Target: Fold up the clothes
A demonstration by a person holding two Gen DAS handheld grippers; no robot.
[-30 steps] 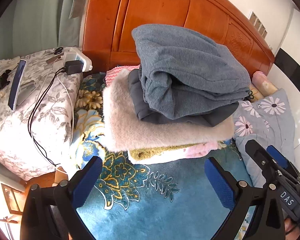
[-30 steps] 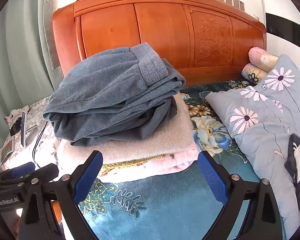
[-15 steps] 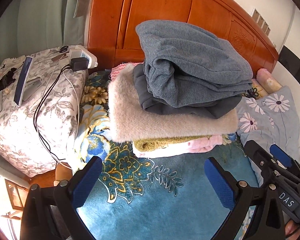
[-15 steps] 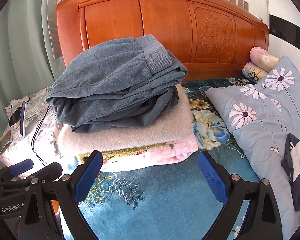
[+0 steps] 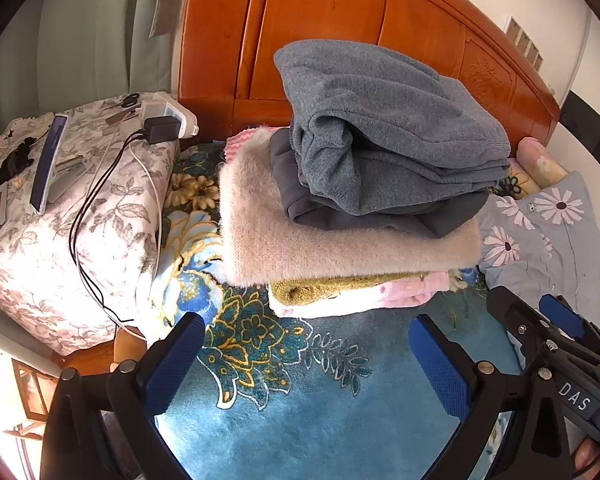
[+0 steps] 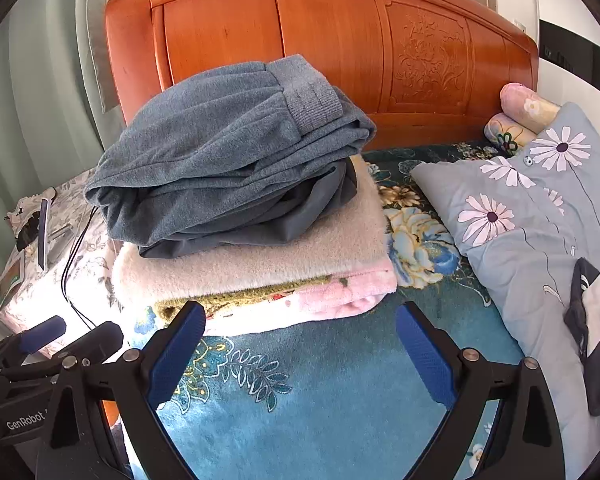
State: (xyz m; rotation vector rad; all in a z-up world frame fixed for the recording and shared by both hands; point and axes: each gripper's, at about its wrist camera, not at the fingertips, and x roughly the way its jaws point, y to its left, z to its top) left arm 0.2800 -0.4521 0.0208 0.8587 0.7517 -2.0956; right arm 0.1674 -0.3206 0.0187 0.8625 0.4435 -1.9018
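Two grippers, left gripper (image 5: pixel 304 354) and right gripper (image 6: pixel 300 342) both spread empty, fuzzy grey-blue trousers (image 6: pixel 228 160) atop plush folded stack (image 6: pixel 260 272)

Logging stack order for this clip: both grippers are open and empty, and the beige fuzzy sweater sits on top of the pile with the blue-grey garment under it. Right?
Not quite. The order is reversed: the blue-grey garment lies on top of the pile, and the beige fuzzy sweater is below it, as the right wrist view shows. The rest holds: the left gripper and the right gripper are both open and empty.
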